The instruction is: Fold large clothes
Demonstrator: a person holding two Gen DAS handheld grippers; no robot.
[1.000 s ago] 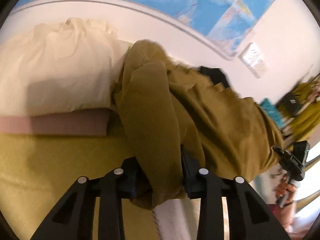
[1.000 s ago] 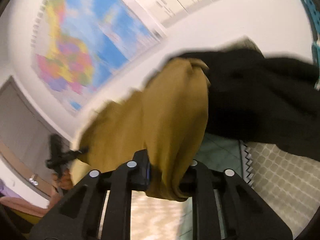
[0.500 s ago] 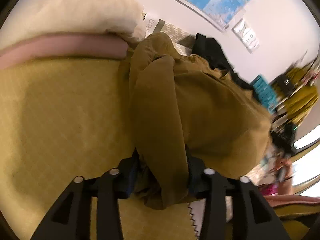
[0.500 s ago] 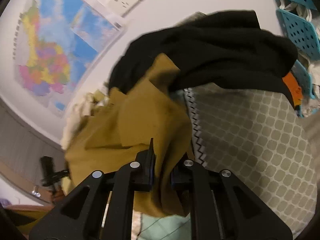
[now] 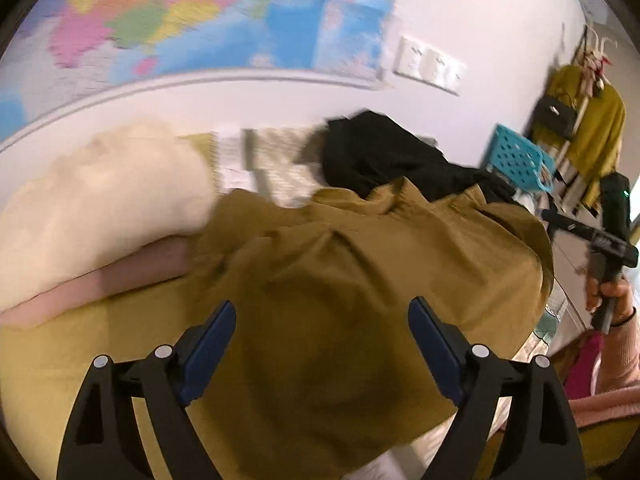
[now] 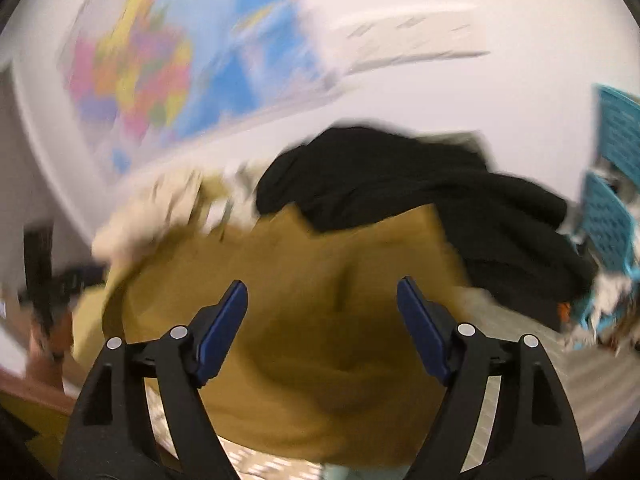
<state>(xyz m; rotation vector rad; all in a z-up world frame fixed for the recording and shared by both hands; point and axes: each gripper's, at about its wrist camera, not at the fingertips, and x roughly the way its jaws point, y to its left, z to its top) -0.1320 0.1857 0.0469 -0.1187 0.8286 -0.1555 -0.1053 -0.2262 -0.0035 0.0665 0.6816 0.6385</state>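
Now the left tool (image 5: 322, 334) stands spread wide, its blue pads clear of the olive-brown garment (image 5: 360, 288) heaped on the bed (image 5: 60, 344) just ahead. Left of that garment sits a cream pillow (image 5: 100, 212); behind it, a black garment (image 5: 380, 156). Further right, the right tool (image 6: 322, 306) is likewise wide open above the same olive-brown cloth, gripping nothing.

Olive garment (image 5: 360, 300) at centre: matt woven cloth, softly creased. At 12 o'clock from it, the black garment (image 5: 384, 160), duller cloth. Cream pillow (image 5: 100, 208) at 9 o'clock, smooth fabric. Left gripper (image 5: 322, 332) shows matt black plastic with blue pads (image 5: 208, 340) and small shiny metal pins.
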